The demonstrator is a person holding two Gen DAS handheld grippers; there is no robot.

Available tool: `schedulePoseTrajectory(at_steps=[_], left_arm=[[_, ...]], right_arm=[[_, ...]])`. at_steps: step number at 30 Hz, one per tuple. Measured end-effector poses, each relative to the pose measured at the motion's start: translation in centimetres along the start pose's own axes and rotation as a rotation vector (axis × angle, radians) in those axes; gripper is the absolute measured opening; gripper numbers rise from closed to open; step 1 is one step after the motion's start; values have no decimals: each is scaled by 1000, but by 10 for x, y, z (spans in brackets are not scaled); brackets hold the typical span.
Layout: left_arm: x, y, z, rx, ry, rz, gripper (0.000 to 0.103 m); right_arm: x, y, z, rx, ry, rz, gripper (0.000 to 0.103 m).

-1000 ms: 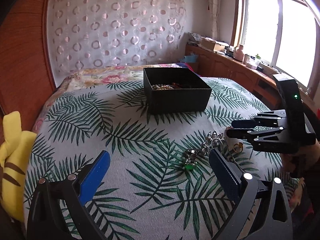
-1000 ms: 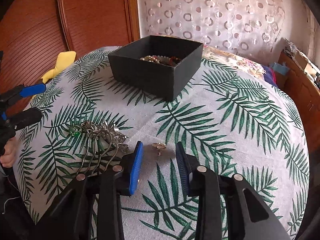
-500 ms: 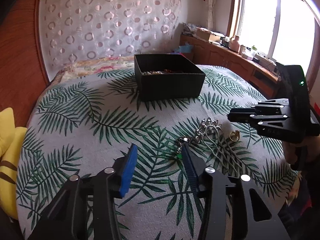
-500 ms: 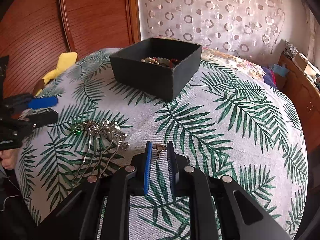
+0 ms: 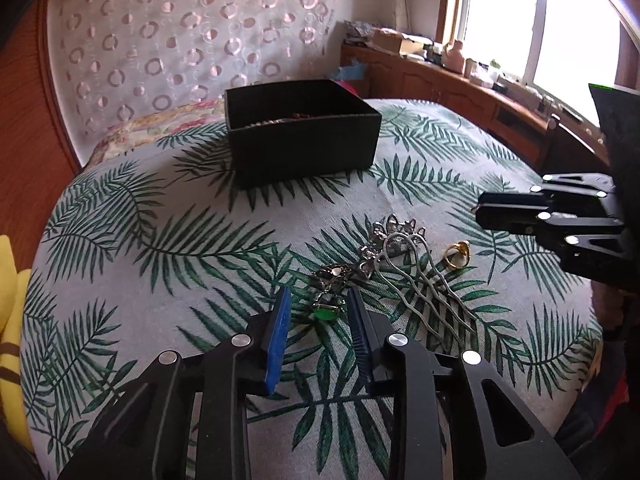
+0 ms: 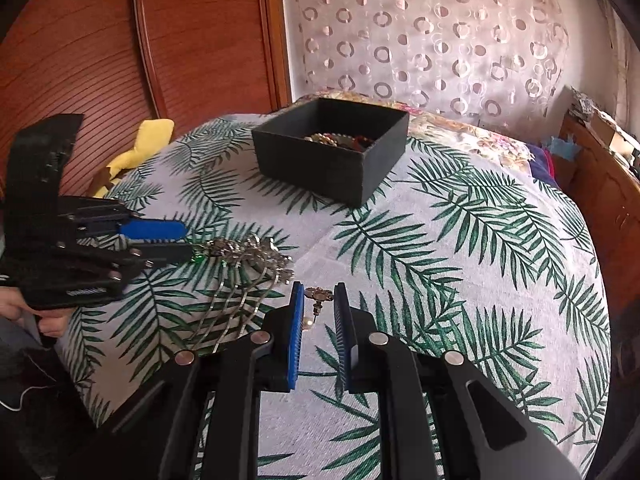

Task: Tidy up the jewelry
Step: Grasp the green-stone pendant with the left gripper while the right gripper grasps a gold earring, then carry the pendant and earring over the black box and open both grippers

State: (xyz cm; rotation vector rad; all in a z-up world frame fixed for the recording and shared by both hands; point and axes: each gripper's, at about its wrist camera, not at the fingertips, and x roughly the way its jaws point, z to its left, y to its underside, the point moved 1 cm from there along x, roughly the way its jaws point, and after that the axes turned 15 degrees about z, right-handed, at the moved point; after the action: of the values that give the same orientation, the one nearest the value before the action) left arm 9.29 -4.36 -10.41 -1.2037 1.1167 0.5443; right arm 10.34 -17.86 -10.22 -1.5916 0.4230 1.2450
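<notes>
As left gripper (image 5: pixel 318 304) closes, green ring (image 5: pixel 327 313) lies between jaws

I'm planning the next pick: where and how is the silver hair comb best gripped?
Probably at its ornate flowered head, the thickest part, coming from above with the pads across it. The thin wavy prongs lie flat on the leaf-print cloth, giving little to pinch.

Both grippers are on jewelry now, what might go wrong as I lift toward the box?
1. The left gripper is closing around the green pendant, whose chain lies against the hair comb; lifting may drag the comb.
2. The right gripper pinches a small earring near its fingertips; it could slip before reaching the box.
</notes>
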Motion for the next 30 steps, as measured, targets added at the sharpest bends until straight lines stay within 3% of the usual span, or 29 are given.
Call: schedulePoseTrajectory(at_steps=[6, 8, 10, 19, 30], left_arm=[[8, -2, -5, 22, -23, 24, 27], [8, -2, -6, 30, -37, 22, 16], [6, -1, -5, 34, -37, 17, 16], [-28, -5, 2, -1, -24, -80, 16], [-60, -31, 14, -34, -34, -179, 16]], right_arm=[[-6, -1, 2, -8, -4, -11, 17], [-6, -2, 2, -8, -4, -9, 17], [-6, -2, 2, -10, -4, -8, 17], [-8, -7, 9, -23, -4, -11, 17], [-22, -40, 9, -45, 2, -63, 17]])
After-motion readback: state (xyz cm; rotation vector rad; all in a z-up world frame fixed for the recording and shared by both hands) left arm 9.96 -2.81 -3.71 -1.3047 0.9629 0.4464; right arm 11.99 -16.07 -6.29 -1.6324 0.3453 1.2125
